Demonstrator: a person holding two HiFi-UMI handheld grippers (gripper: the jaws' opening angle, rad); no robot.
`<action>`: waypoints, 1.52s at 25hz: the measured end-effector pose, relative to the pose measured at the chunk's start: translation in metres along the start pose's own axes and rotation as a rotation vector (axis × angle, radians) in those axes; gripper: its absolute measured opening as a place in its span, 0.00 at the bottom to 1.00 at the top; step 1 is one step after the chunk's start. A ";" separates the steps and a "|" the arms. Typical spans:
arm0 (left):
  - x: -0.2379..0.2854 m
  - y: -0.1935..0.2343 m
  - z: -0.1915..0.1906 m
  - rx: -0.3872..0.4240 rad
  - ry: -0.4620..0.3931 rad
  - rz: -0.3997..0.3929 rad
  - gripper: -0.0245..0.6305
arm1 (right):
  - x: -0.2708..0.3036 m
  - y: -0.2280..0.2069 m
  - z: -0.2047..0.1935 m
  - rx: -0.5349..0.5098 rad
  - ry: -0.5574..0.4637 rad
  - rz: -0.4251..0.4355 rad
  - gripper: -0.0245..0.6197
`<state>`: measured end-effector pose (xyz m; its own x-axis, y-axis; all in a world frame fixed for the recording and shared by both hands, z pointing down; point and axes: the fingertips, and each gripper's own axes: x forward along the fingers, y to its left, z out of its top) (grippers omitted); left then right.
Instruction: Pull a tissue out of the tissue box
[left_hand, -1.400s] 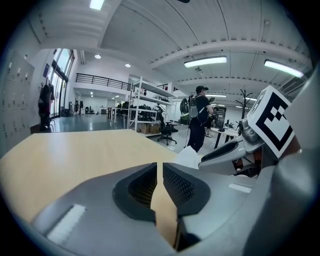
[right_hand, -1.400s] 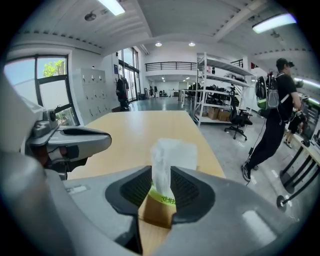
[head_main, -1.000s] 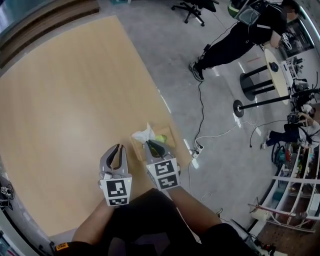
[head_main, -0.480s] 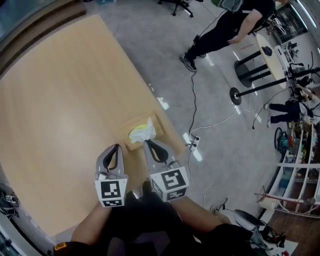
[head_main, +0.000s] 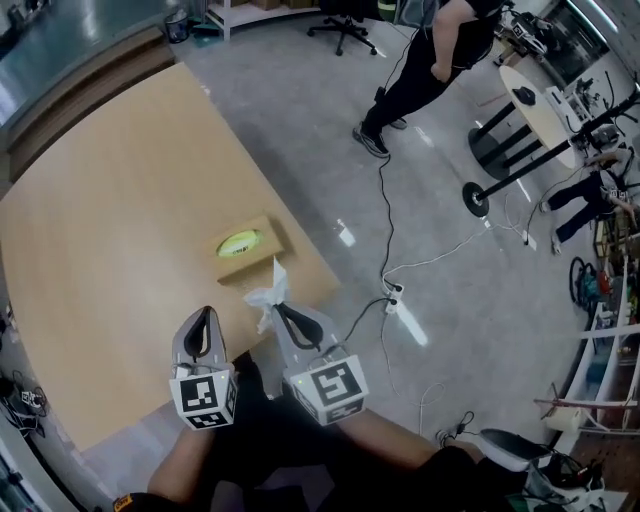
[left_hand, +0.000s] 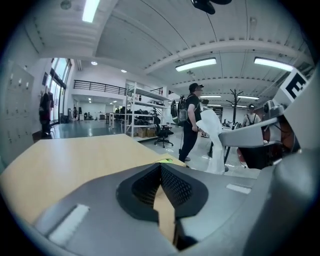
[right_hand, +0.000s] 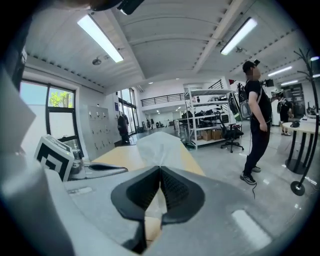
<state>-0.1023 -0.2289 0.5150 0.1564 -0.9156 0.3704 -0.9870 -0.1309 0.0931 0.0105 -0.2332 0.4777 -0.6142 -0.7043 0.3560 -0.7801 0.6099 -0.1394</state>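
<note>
Holding the tissue clear

Pinched in the right gripper (head_main: 280, 308), whose jaws have just been closing on it, the tissue (head_main: 268, 295) stands up past the tips — raised, I judge, to clear the box (head_main: 245, 248), which sits on the table (head_main: 110, 200) just beyond. The left gripper (head_main: 205, 315) is closed, empty.

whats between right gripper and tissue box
Head view: the crumpled white tissue held by the right gripper, then bare light wooden tabletop up to the tan tissue box.

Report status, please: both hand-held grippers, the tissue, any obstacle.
Right hand-held gripper shut on tissue, jaws just been closing. Left hand-held gripper shut, empty. Tissue out of the tissue box. Nothing in the way.
</note>
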 end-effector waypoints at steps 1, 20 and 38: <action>-0.011 -0.007 0.000 -0.006 -0.005 0.021 0.07 | -0.012 0.000 -0.003 0.001 -0.002 0.017 0.04; -0.138 -0.063 -0.045 0.013 0.030 0.118 0.07 | -0.100 0.048 -0.069 0.009 0.025 0.166 0.04; -0.296 -0.027 -0.106 -0.046 -0.070 0.145 0.07 | -0.181 0.194 -0.132 -0.070 0.040 0.171 0.04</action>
<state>-0.1176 0.0860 0.5008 0.0077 -0.9482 0.3176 -0.9960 0.0209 0.0864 -0.0140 0.0603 0.5085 -0.7306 -0.5744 0.3692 -0.6542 0.7438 -0.1372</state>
